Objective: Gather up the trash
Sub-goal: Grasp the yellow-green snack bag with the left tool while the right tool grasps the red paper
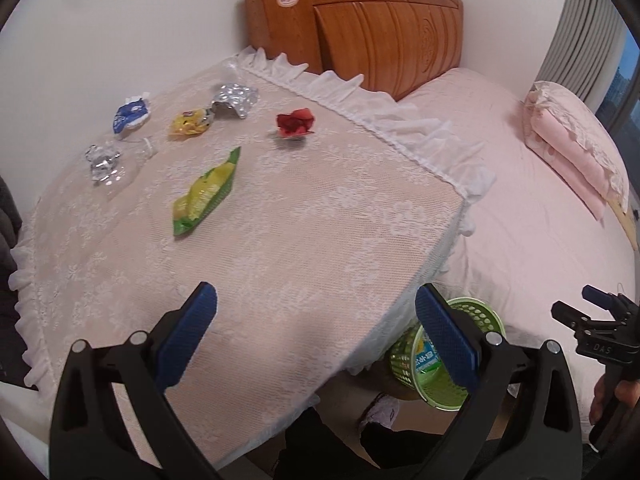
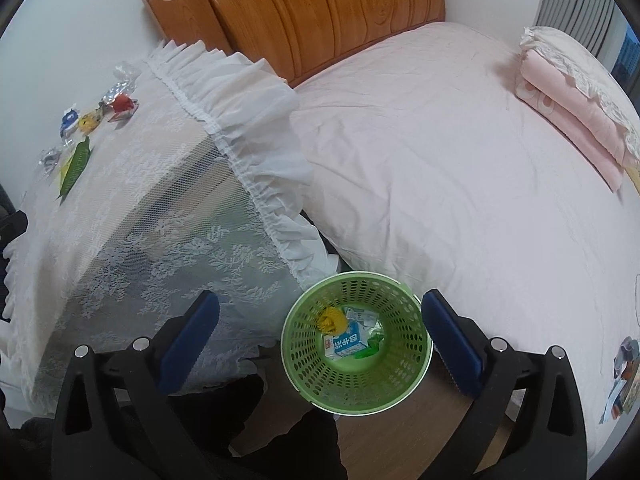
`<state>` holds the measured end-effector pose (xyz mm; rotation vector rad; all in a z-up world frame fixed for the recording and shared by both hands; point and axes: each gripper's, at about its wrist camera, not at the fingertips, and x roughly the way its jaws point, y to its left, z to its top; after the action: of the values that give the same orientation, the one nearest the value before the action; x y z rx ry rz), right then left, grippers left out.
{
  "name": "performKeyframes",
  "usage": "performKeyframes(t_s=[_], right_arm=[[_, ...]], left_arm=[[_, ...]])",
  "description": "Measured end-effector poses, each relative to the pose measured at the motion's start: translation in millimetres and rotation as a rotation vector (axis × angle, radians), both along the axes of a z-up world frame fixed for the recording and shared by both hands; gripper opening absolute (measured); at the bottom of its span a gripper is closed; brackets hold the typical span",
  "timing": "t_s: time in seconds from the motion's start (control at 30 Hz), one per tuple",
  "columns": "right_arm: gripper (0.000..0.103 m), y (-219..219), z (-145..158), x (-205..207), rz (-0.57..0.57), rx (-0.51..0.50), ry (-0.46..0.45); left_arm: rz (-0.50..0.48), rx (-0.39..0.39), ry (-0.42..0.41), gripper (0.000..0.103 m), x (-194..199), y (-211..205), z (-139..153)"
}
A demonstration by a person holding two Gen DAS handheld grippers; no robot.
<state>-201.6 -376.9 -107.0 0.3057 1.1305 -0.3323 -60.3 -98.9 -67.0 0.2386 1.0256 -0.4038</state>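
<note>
Left wrist view: I saw my left gripper [image 1: 316,320] spread wide, holding nothing, above the lace tablecloth [image 1: 304,248].
Green wrapper [image 1: 206,194]: ahead and left of its fingers, long axis slanting away toward upper right.
Right gripper [image 2: 320,328]: jaws wide apart, empty.
Green basket [image 2: 420,320]: directly below between its fingers, mouth up.
Milk carton [image 2: 346,345]: flat inside.
</note>
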Motion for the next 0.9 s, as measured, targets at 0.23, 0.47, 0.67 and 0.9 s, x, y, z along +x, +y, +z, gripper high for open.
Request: performKeyframes(t_s=[0.23,0.47,0.67,0.9], right_arm=[[0.100,27.0,15.0,42.9,0.038,0.015,-0.033],[0.100,61.0,22.3,93.0,0.063,0.032,-0.039],[0.100,95.2,22.5,133.3,0.108,0.028,-0.021],[0.100,123.7,28.4,178.4,0.186,-0.010,-0.034]], left_arm=[[0.004,0.120,-0.035,0.095,61.2,29.2,-19.0],[-0.107,0.183,-0.054,0.095,113.2,26.9,-45.2],[-0.200,0.167,-0.036,0.080,142.5,20.9,-66.5],[-0.212,0.173,-0.019,0.041,158.3,22.6,-82.1]])
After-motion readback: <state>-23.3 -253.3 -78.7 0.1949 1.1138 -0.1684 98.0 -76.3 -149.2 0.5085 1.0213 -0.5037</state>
